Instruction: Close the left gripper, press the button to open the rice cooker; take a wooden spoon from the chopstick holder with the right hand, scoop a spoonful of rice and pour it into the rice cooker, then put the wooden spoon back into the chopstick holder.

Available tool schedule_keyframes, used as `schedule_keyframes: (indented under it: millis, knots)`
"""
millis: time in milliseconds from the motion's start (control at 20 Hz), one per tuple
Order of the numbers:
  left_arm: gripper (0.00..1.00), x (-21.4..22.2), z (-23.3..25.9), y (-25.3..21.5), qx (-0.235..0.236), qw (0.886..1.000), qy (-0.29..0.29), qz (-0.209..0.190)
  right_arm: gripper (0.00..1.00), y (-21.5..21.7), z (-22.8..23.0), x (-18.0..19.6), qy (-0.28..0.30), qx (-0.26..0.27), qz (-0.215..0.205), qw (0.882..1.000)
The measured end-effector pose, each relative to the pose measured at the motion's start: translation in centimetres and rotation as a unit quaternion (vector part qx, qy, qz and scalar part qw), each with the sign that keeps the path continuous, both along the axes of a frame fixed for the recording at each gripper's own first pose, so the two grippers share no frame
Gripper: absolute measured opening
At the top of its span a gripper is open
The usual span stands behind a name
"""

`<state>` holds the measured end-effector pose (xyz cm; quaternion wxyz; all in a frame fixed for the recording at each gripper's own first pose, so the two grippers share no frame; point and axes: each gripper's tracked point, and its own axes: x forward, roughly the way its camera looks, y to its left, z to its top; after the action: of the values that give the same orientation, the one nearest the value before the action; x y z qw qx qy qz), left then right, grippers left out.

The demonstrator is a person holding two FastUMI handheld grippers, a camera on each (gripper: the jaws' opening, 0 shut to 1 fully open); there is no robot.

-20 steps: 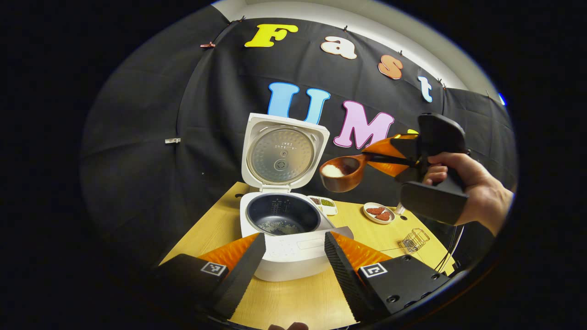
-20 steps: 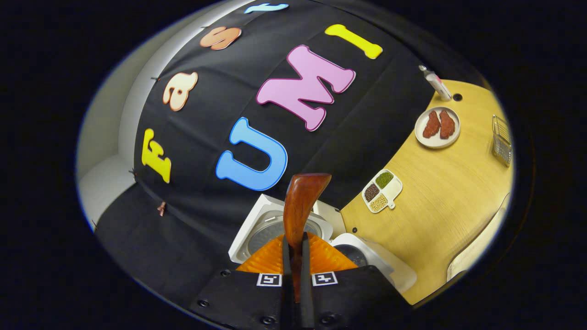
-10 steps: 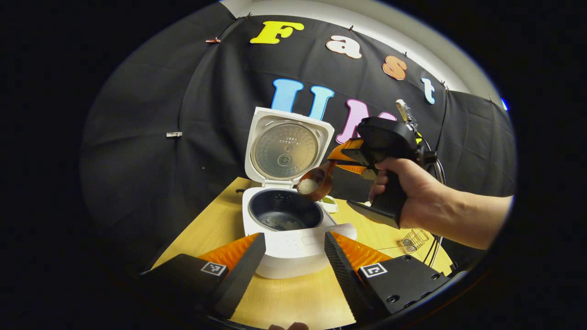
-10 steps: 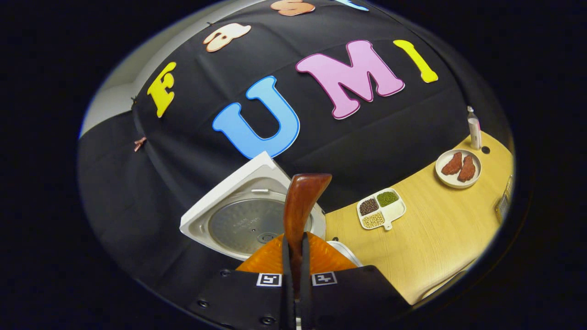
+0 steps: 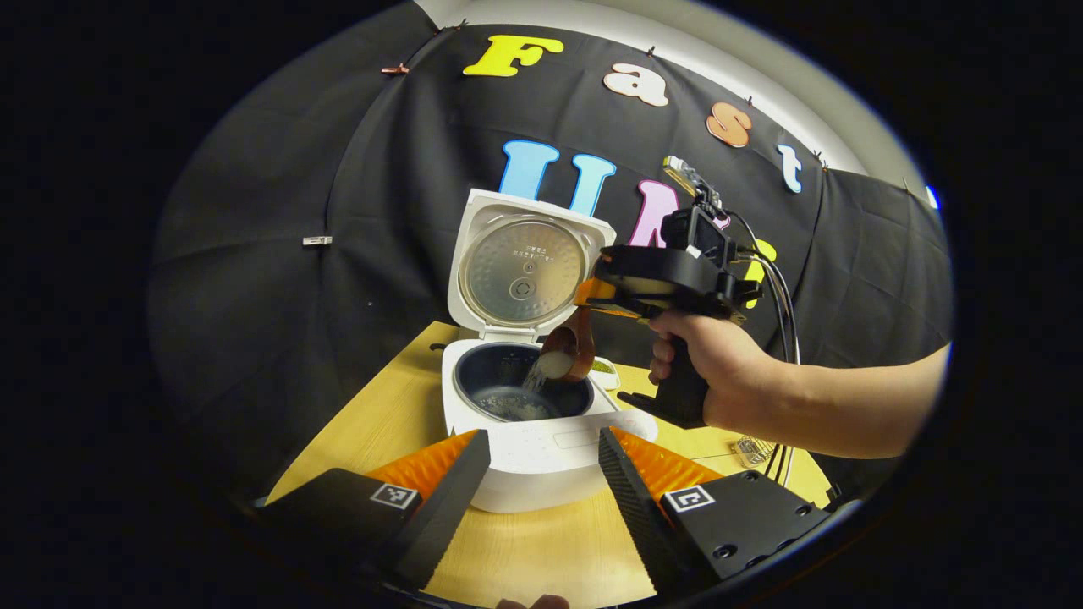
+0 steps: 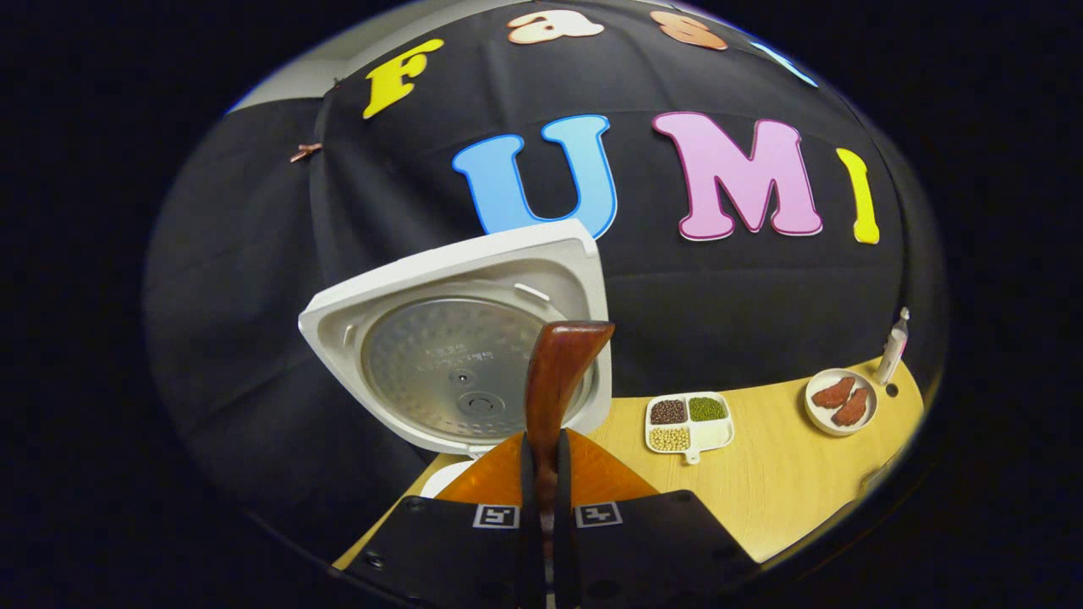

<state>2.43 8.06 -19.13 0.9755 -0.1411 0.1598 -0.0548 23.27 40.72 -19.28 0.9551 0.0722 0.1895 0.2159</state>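
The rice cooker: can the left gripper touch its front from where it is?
Probably yes. The left gripper hangs open right before the rice cooker, nothing between. The right gripper tips the wooden spoon higher up, over the pot.

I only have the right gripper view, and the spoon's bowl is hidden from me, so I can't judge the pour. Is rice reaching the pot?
Observer: Yes, the wooden spoon is tipped over the inner pot and rice is falling in.
Operator: Is the left gripper in the way?
Observer: No, the left gripper is open, low in front of the rice cooker.
Operator: Where's the chopstick holder?
Observer: The chopstick holder stands on the table, right of the cooker in the left gripper view.
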Motion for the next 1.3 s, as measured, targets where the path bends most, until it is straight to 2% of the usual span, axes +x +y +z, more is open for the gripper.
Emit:
schedule_keyframes:
  millis: [300, 600, 700, 850, 1100, 1150, 1200, 1300]
  knots:
    - [0.90, 0.0, 0.2, 0.7, 0.003, 1.000, -0.004, 0.004, 0.09, 1.5, -0.2, -0.9, -0.037, -0.059, 0.045, 0.997]
    - [0.90, -0.6, -0.1, 1.2, -0.006, 1.000, -0.004, 0.015, 0.09, 3.1, 0.8, -2.4, -0.098, -0.127, 0.106, 0.981]
    - [0.90, -0.7, -0.1, 1.2, -0.007, 1.000, -0.005, 0.017, 0.09, 3.5, 1.2, -3.0, -0.120, -0.151, 0.126, 0.973]
    - [0.90, -1.0, 0.1, 0.9, -0.009, 1.000, -0.006, 0.018, 0.09, 4.4, 1.4, -4.0, -0.158, -0.196, 0.162, 0.954]
    - [0.90, -1.6, 0.2, 0.6, -0.008, 1.000, -0.006, 0.019, 0.09, 5.6, 1.5, -5.8, -0.201, -0.239, 0.201, 0.928]
    - [0.90, -1.7, 0.2, 0.5, -0.008, 1.000, -0.005, 0.020, 0.05, 5.7, 1.6, -6.1, -0.212, -0.247, 0.208, 0.922]
    - [0.90, -1.6, 0.2, 0.5, -0.008, 1.000, -0.005, 0.021, 0.09, 5.8, 1.7, -6.4, -0.223, -0.256, 0.213, 0.916]
    - [0.90, -1.8, 0.2, 0.4, -0.009, 1.000, -0.003, 0.022, 0.09, 5.6, 2.0, -7.0, -0.239, -0.272, 0.217, 0.906]
